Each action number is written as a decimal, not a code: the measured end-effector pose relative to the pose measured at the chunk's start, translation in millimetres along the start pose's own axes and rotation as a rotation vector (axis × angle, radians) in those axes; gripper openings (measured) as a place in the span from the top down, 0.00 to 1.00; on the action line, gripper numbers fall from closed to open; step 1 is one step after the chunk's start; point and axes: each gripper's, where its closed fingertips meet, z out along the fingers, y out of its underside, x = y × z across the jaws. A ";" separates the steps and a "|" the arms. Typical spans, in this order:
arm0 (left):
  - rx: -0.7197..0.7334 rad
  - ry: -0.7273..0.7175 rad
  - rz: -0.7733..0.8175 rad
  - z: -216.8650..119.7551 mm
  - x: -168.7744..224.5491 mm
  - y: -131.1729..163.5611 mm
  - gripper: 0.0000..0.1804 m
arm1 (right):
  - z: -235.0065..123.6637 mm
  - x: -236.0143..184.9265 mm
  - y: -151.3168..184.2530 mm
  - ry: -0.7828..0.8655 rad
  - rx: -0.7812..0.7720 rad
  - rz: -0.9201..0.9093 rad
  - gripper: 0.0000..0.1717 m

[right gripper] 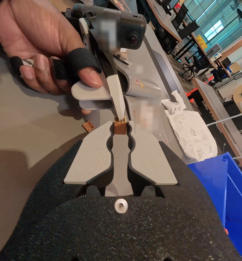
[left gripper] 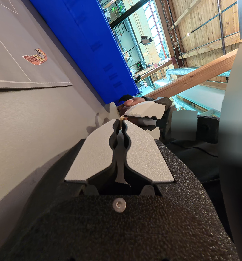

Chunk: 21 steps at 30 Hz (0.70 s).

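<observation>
Biggest thing in play: the grey tabletop, spreading out under both claws. Off to the right of the right claw and closer to the camera sits a blue bin, its wall rising beside the wrist; from the left claw's side the same bin stands ahead and to the left. Beyond the right claw, a grey printed mat with little coloured pictures lies flat, and to the right of the fingertips a crumpled white paper sheet covered in printed circles rests on the tabletop.

Now the hand, strapped with black bands, grips the left tool directly ahead of the right claw, its camera looking back this way.

Down to the action. The right claw is clamped on a brown brick, both pads pressing its sides, held clear of the tabletop. The left claw comes in from the far side, nearly closed, pinching a thin tan plate edge-on between its tips. That plate sits right against the far face of the brown brick, touching it.

Judging progress: both pieces are up and met face to face. Whether they are fully pressed together cannot be told from here.

Smallest of all: a loose brown plate lies on the tabletop just left of the right claw's fingertips, untouched by either claw.
</observation>
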 end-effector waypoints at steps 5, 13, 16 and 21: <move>-0.016 -0.006 -0.001 0.8 -0.5 2.4 0.98 | 0.4 -0.7 0.5 0.000 -0.004 -0.015 0.91; -0.025 0.003 -0.004 1.1 0.8 3.4 0.98 | -1.2 -1.3 0.6 -0.019 -0.002 -0.017 0.91; -0.030 0.000 -0.003 1.5 0.6 4.3 0.98 | -1.2 -2.7 1.2 -0.027 -0.006 -0.024 0.91; -0.034 -0.003 -0.001 1.8 0.3 4.8 0.98 | -0.9 -3.9 2.0 -0.027 -0.015 -0.034 0.91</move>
